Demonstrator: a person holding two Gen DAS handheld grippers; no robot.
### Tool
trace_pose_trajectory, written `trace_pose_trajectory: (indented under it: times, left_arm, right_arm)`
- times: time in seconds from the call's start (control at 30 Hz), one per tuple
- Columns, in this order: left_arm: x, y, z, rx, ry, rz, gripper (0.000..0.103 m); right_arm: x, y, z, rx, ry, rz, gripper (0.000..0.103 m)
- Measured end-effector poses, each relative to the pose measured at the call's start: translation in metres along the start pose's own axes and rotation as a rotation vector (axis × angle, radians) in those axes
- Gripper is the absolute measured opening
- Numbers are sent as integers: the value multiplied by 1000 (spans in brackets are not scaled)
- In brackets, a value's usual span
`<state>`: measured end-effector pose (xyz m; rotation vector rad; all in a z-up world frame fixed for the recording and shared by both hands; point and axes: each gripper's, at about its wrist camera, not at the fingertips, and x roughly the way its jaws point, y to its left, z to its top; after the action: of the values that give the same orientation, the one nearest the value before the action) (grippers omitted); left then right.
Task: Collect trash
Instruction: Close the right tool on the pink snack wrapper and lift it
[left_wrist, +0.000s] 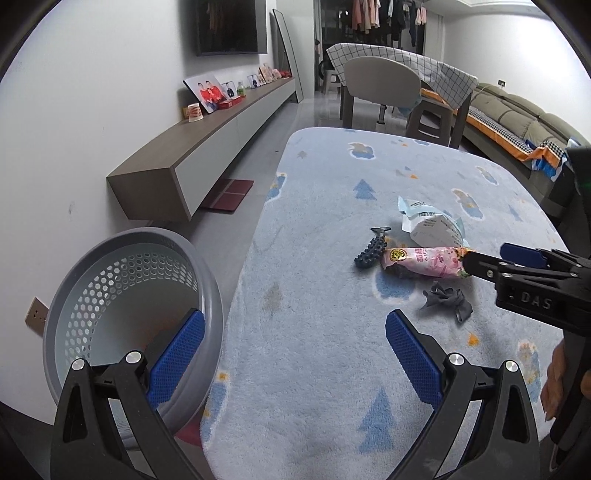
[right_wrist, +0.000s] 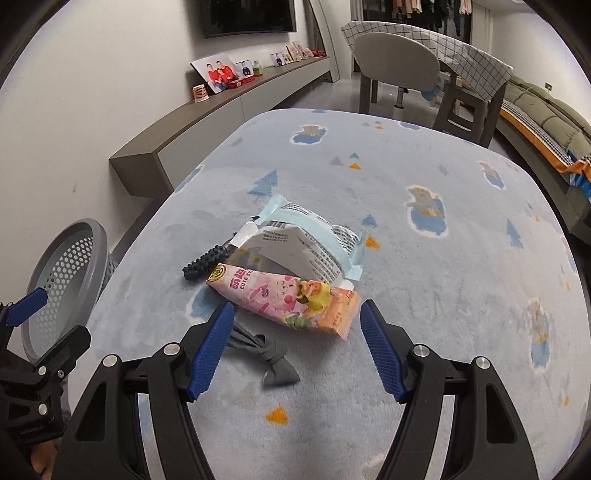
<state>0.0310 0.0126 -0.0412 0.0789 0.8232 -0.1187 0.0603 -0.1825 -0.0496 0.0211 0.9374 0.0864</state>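
Observation:
A pink snack wrapper (right_wrist: 284, 299) lies on the light blue rug (right_wrist: 424, 295), with a white and pale blue packet (right_wrist: 303, 240) behind it, a dark studded toy (right_wrist: 208, 260) to its left and a grey crumpled scrap (right_wrist: 269, 354) in front. My right gripper (right_wrist: 295, 347) is open, its jaws standing on either side of the wrapper's near end, just above the rug. In the left wrist view the same wrapper (left_wrist: 421, 260), packet (left_wrist: 432, 223), toy (left_wrist: 371, 251) and scrap (left_wrist: 447, 301) show. My left gripper (left_wrist: 295, 354) is open and empty beside a grey perforated basket (left_wrist: 122, 280).
The basket (right_wrist: 70, 266) stands off the rug's left edge by the wall. A low wall cabinet (left_wrist: 207, 147) with photos runs along the left. A table with a chair (left_wrist: 384, 85) stands beyond the rug and a sofa (left_wrist: 524, 125) at far right.

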Motion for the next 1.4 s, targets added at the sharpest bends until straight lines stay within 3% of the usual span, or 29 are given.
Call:
trace_pose_trajectory:
  times: [0.23, 0.67, 1.07, 1.33, 1.4]
  left_arm:
    - [2, 4, 1, -17, 13, -13, 97]
    - [6, 6, 1, -31, 33, -23, 97]
    - [7, 4, -1, -28, 40, -25, 97]
    - [8, 6, -2, -35, 46, -27, 97]
    - [8, 6, -2, -34, 46, -28, 97]
  right_arm:
    - [24, 19, 16, -146, 44, -25, 68]
    - [60, 28, 25, -286, 130, -16, 68]
    - [65, 48, 13, -406, 117, -107, 68]
    - [60, 54, 9, -414, 97, -100, 40]
    - [57, 53, 8, -402, 86, -99, 28]
